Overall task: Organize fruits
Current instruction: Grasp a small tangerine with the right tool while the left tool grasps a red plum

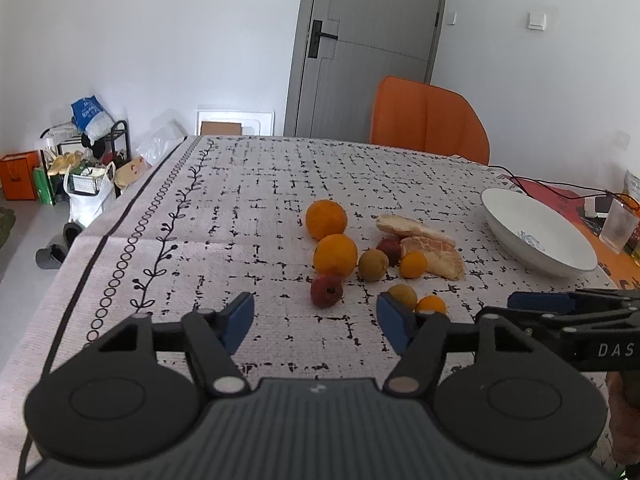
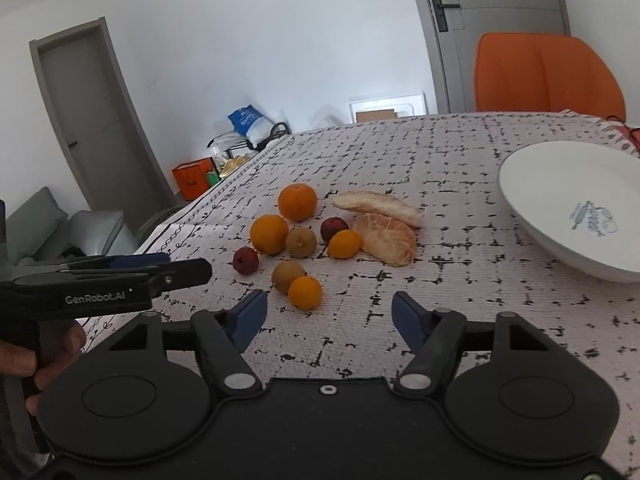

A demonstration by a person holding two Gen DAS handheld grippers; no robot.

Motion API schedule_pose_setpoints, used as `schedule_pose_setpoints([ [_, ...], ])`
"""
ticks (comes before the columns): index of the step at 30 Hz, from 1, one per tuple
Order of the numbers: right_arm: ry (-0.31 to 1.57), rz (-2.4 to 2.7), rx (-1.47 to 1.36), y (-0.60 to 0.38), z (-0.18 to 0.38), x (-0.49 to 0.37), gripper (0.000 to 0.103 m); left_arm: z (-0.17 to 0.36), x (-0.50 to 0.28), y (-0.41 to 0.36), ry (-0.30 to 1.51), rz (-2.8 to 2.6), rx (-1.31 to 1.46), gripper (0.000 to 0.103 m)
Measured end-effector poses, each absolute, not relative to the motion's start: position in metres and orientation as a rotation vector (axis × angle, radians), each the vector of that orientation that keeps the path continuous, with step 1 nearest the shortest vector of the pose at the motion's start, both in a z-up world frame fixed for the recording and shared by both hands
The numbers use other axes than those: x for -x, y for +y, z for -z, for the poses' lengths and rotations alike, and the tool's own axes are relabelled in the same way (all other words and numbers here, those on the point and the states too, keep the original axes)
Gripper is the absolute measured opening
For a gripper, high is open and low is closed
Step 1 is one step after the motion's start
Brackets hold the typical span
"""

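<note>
Several fruits lie in a cluster on the patterned tablecloth: two oranges (image 1: 335,254) (image 2: 297,201), small kumquats (image 2: 305,292), brown round fruits (image 1: 373,265) (image 2: 288,276), dark red fruits (image 1: 327,290) (image 2: 245,260) and peeled pomelo pieces (image 1: 434,246) (image 2: 386,240). A white bowl (image 1: 536,232) (image 2: 568,200) stands to the right of them. My left gripper (image 1: 316,316) is open just short of the cluster, nothing between its blue pads. My right gripper (image 2: 326,314) is also open and holds nothing, close to the nearest kumquat. Each gripper shows sideways in the other's view.
An orange chair (image 1: 428,120) (image 2: 544,76) stands behind the table's far edge. Cables, a glass (image 1: 618,226) and packets sit at the far right of the table. Bags and a rack (image 1: 80,160) crowd the floor at the left. A hand (image 2: 48,344) holds the left gripper's handle.
</note>
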State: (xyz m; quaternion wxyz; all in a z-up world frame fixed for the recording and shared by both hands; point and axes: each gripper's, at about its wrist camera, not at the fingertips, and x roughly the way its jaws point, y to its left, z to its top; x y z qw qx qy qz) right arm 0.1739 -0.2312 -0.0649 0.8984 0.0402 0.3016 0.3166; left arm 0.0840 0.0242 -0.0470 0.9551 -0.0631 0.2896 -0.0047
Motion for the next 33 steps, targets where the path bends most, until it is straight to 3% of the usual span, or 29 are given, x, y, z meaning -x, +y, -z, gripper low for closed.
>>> schedule_pose_setpoints([
  [6, 0.651, -0.685, -0.086, -0.222, 0.072, -0.186, 0.061, 0.054, -0.092, 0.026, 0.605, 0.016, 0.135, 0.061],
  [10, 0.685, -0.713, -0.099, -0.216, 0.078, -0.194, 0.048, 0.058, -0.097, 0.028, 0.618, 0.017, 0.141, 0.057],
  [16, 0.689, -0.725, -0.106, -0.209, 0.081, -0.201, 0.043, 0.064, -0.102, 0.032, 0.636, 0.025, 0.157, 0.056],
  [19, 0.687, -0.734, -0.104, -0.205, 0.083, -0.206, 0.021, 0.065, -0.104, 0.031, 0.639, 0.03, 0.155, 0.056],
  [24, 0.676, -0.731, -0.117, -0.207, 0.083, -0.207, 0.021, 0.065, -0.111, 0.03, 0.634, 0.04, 0.147, 0.053],
  [29, 0.664, -0.686, -0.135, -0.219, 0.08, -0.205, 0.021, 0.07, -0.121, 0.027, 0.644, 0.039, 0.145, 0.045],
  [32, 0.64, -0.649, -0.134, -0.228, 0.077, -0.203, 0.021, 0.072, -0.122, 0.022, 0.642, 0.04, 0.123, 0.038],
  [33, 0.636, -0.639, -0.138, -0.231, 0.077, -0.203, 0.021, 0.072, -0.123, 0.02, 0.643, 0.04, 0.118, 0.03],
])
